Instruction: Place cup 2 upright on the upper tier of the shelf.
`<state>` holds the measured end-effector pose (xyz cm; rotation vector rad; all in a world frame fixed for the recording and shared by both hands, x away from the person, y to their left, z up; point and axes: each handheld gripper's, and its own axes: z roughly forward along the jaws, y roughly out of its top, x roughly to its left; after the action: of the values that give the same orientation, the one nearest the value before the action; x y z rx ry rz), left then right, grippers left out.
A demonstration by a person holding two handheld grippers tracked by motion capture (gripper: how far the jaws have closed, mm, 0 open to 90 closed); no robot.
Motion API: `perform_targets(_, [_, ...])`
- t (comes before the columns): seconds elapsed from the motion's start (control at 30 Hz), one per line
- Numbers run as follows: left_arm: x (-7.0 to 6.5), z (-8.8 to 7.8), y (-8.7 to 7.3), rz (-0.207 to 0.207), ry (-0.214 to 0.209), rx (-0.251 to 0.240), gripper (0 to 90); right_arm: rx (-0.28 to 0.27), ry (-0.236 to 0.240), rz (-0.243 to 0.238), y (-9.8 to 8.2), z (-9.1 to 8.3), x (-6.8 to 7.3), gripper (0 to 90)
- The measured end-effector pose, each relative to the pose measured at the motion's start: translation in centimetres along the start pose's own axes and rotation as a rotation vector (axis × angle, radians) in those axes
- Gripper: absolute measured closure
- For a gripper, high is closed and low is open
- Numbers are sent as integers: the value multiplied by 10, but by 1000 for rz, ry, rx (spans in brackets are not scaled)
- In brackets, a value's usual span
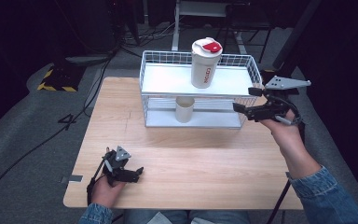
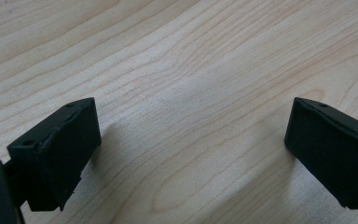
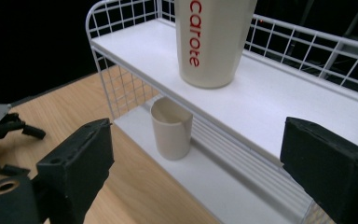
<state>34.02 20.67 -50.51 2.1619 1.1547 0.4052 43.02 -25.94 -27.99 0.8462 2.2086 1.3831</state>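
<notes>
Scene: While the left claw (image 1: 139, 172) rests low on the wooden tabletop (image 1: 200, 163), the right claw (image 1: 240, 108) hangs at the right end of a white two-level wire rack (image 1: 145, 74).
Nearest thing: a small beige cup (image 3: 171, 129), open at the top, upright on the rack's lower shelf, under the upper shelf and apart from the wire sides.
Also on the rack: a tall cream tumbler (image 1: 205, 63) with a red-and-white flip lid, upright on the upper shelf, almost straight above the cup.
Right claw state: released; its jaws stand apart with nothing between them, and the cup lies ahead of them, not touched.
Left claw state: released, jaws wide over bare wood, nothing held.
How the cup should handle: it looks light, thin-walled, stiff and smooth, so it may slip or tip under a careless squeeze; probably empty, though its inside is only partly visible.
Where to take hold: across the side wall about mid-height, one jaw on each side, coming in level through the open front.
Risk: the upper shelf leaves little headroom, so lifting early could knock the rim.
</notes>
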Motion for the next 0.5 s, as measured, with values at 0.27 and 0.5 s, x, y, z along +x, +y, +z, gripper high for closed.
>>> perform_targets(0.27, [-1,0,0,-3,6,-2,40,8,26,-34,-28,-14,10,154])
perform_targets(0.5, [0,0,0,-2,6,-1,40,17,26,-19,-54,-19,16,154])
